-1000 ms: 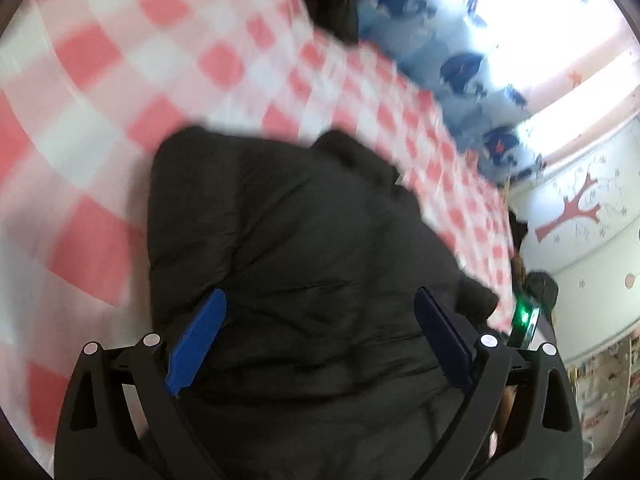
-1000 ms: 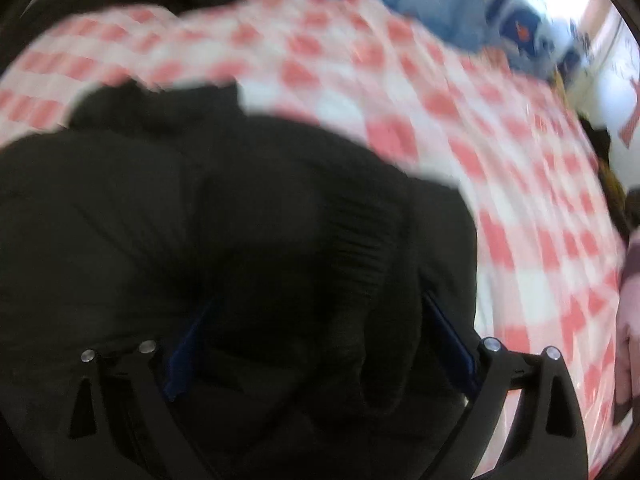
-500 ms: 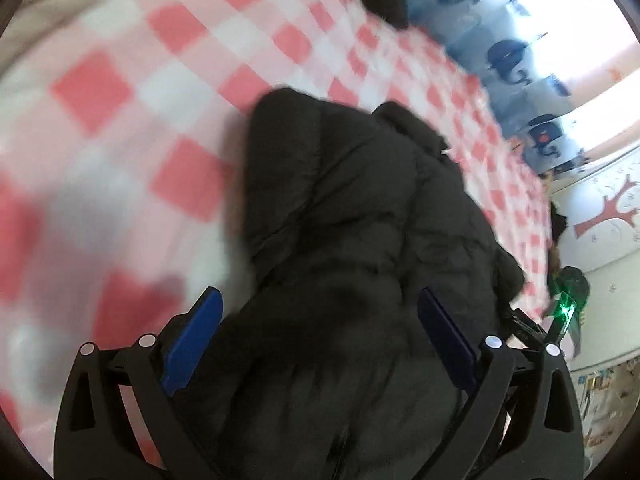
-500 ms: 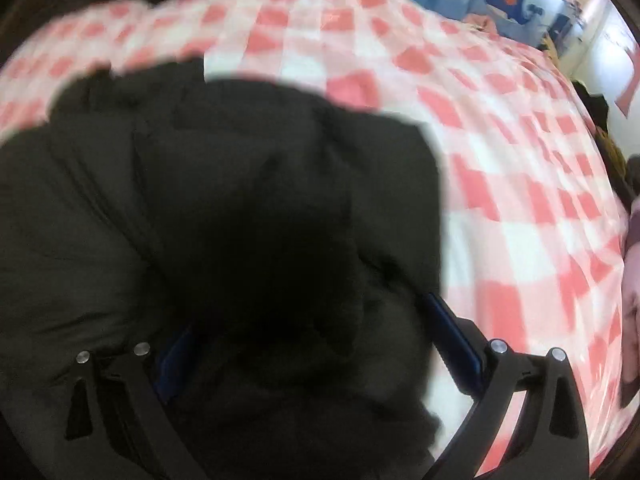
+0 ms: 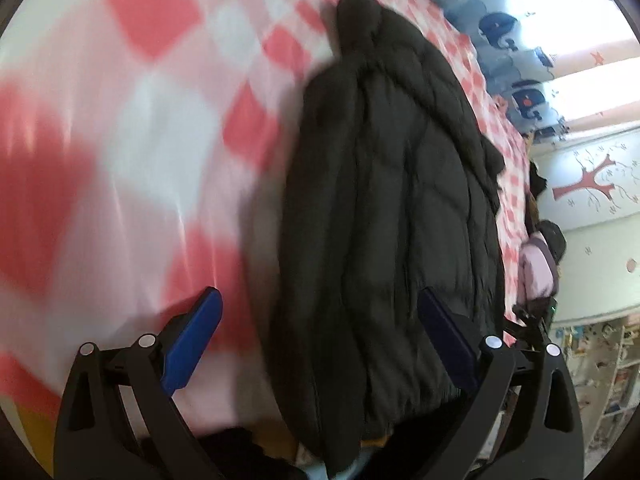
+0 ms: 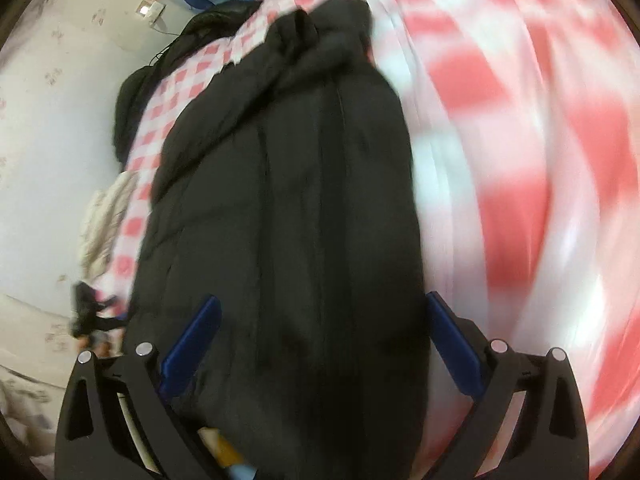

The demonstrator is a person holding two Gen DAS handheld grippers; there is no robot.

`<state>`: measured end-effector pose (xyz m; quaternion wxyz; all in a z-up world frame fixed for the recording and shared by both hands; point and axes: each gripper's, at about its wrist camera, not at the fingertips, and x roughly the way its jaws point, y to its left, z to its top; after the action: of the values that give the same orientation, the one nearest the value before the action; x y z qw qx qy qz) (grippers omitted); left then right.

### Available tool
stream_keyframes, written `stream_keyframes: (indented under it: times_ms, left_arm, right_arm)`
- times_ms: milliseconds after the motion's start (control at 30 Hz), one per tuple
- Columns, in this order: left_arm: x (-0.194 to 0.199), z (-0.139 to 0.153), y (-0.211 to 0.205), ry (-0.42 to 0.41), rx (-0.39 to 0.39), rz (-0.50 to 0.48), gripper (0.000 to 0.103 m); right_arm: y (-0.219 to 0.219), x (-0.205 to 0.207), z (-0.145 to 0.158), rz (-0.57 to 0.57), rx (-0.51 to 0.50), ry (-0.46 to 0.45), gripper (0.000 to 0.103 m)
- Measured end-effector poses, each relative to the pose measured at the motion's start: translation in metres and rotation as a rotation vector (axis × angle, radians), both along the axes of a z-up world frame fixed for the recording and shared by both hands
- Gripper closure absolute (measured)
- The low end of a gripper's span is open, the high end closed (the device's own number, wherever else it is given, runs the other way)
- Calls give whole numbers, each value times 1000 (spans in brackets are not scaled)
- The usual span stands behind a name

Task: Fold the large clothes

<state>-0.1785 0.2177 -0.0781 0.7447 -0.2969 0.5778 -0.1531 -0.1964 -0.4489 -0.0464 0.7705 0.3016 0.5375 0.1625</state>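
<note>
A: Item one, left wrist view, left to right. Red-and-white checked bedsheet (image 5: pixel 160 128), smooth, faintly glossy, blurred. Black quilted puffer jacket (image 5: pixel 392 208), lying lengthwise on the bed, collar end farthest away, hem nearest the lens. Far right: blue whale-print bedding (image 5: pixel 500 28), wall with red tree decal (image 5: pixel 584 184).

B: Left gripper (image 5: pixel 320 344)?

A: Jaws spread wide, blue pads either side of the jacket's hem; nothing pinched.

B: Item two, right wrist view?

A: Pale wall, dark garment heap (image 6: pixel 132 96) at the bed's far corner, then the same jacket (image 6: pixel 296 216), then blurred check. Right gripper (image 6: pixel 320 340): jaws likewise spread, straddling the near end, gripping nothing.

B: Material notes?

A: Padded, stitched in long channels, matte shell, bulky and springy. Probably slippery.

B: Risks?

A: Fold likely to spring back open from trapped loft. Thin pinch apt to catch shell only and slide off. Uneven lift by the two grippers could skew the fold. Dragging could rumple the loose sheet beneath.
</note>
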Motion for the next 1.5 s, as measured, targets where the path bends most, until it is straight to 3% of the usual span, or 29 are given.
stream_keyframes:
  times_ms: [100, 300, 433, 533, 567, 667, 700, 733, 767, 800, 900, 1000, 1100, 1233, 1300, 1367, 1400, 1433, 1500]
  left_arm:
    - [-30, -3, -11, 1, -29, -27, 9]
    - [-62, -5, -29, 28, -180, -83, 9]
    - [-63, -11, -34, 47, -224, -60, 9]
    - [-63, -15, -30, 56, -262, 16, 9]
    - [-65, -14, -28, 46, -269, 39, 12]
    - [-63, -5, -32, 37, -191, 42, 56]
    - [-62, -4, -33, 43, -176, 35, 82]
    - [-61, -2, -33, 50, -161, 30, 89]
    - [-60, 0, -32, 48, -155, 33, 91]
    - [-59, 4, -32, 43, -146, 34, 93]
    - [-59, 21, -31, 6, -169, 43, 96]
    - [-65, 58, -32, -69, -226, 32, 97]
    - [-78, 110, -32, -167, -264, -3, 97]
    - [-110, 166, -18, -261, -270, -31, 98]
    - [-129, 177, -8, -267, -262, -47, 97]
    - [-151, 178, 1, -249, -193, -149, 97]
    - [-161, 172, 11, -234, -144, -187, 92]
    - [-168, 164, 19, -207, -87, -202, 86]
    - [-175, 143, 52, -123, 42, -123, 73]
  right_arm:
    - [-4, -19, -6, 11, 101, 25, 7]
    - [-13, -47, -2, 31, 296, 36, 7]
    - [-16, -44, -19, 20, 259, 137, 7]
    - [-22, -46, -24, 18, 282, 140, 7]
    - [-23, -46, -23, 15, 302, 138, 7]
    - [-23, -49, -19, 12, 343, 84, 10]
    - [-21, -49, -17, 9, 337, 79, 25]
    - [-21, -48, -17, 3, 316, 80, 45]
    - [-18, -47, -16, -6, 295, 81, 54]
    - [-15, -46, -16, -12, 289, 75, 69]
    - [-6, -43, -3, -42, 331, 4, 80]
    - [0, -41, 26, -52, 399, -104, 84]
    - [2, -48, 69, -34, 444, -209, 85]
    - [-2, -75, 111, 22, 473, -285, 85]
    - [-4, -97, 123, 56, 478, -288, 85]
    - [2, -116, 121, 123, 460, -240, 82]
    - [1, -126, 117, 146, 413, -211, 73]
    - [-4, -139, 107, 166, 359, -151, 52]
    - [-26, -150, 87, 94, 206, -65, 42]
